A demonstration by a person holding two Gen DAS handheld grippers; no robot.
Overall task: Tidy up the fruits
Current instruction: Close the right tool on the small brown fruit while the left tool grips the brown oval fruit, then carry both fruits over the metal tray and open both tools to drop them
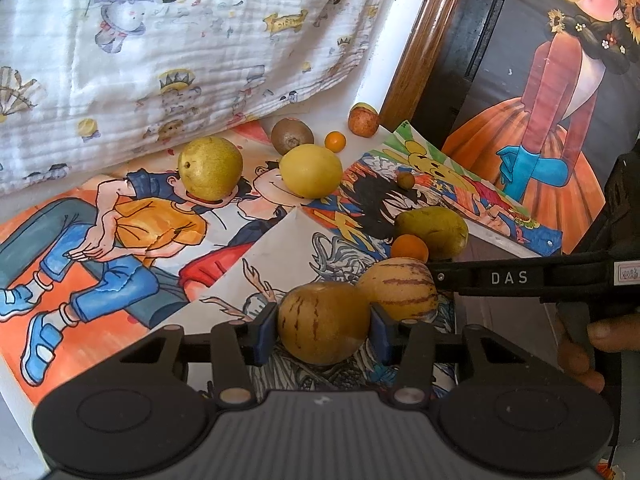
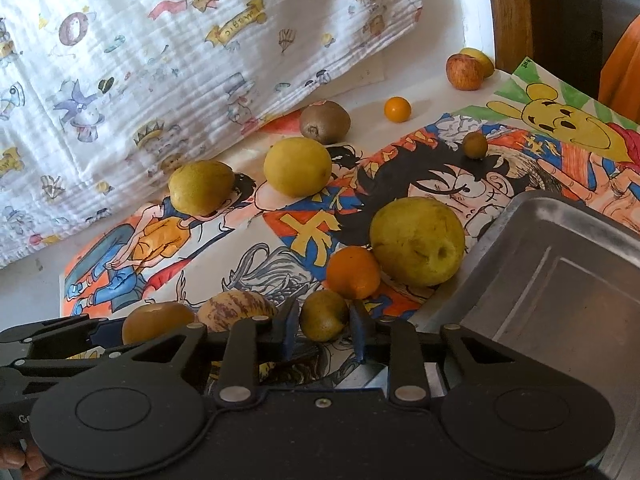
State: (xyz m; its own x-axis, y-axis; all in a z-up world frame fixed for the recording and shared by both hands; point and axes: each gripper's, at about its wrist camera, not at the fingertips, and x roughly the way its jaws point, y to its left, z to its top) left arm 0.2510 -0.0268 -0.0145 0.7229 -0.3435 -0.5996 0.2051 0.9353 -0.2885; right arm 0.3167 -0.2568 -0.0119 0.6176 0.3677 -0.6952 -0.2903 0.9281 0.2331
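My left gripper (image 1: 324,326) is clamped on a striped melon (image 1: 323,322), its blue pads pressing on both sides of the fruit, low over the drawings (image 1: 120,240) that cover the worktop (image 2: 32,284). Just behind it lies a second striped melon (image 1: 400,286), and the two seem to touch. My right gripper (image 2: 324,330) has its fingers around a small brownish-green fruit (image 2: 323,314); the pads stand close at both sides of it, but I cannot tell if they really press it. Right behind this fruit is an orange (image 2: 353,272), which touches a big yellow-green pear (image 2: 418,240). To the right of the pear, just beside it, stands a metal tray (image 2: 560,280), and I see no fruit in the part of it that shows. Farther back, well apart from my grippers, I see another pear (image 2: 200,186), a lemon (image 2: 298,166) and a kiwi (image 2: 325,121) in a loose row near the printed cloth (image 2: 160,60). A small orange fruit (image 2: 397,109) lies on the bare white surface, a small brown fruit (image 2: 475,145) on the drawings, and an apple (image 2: 464,72) rests in the far corner, with a yellow fruit (image 2: 480,60) half hidden behind it.
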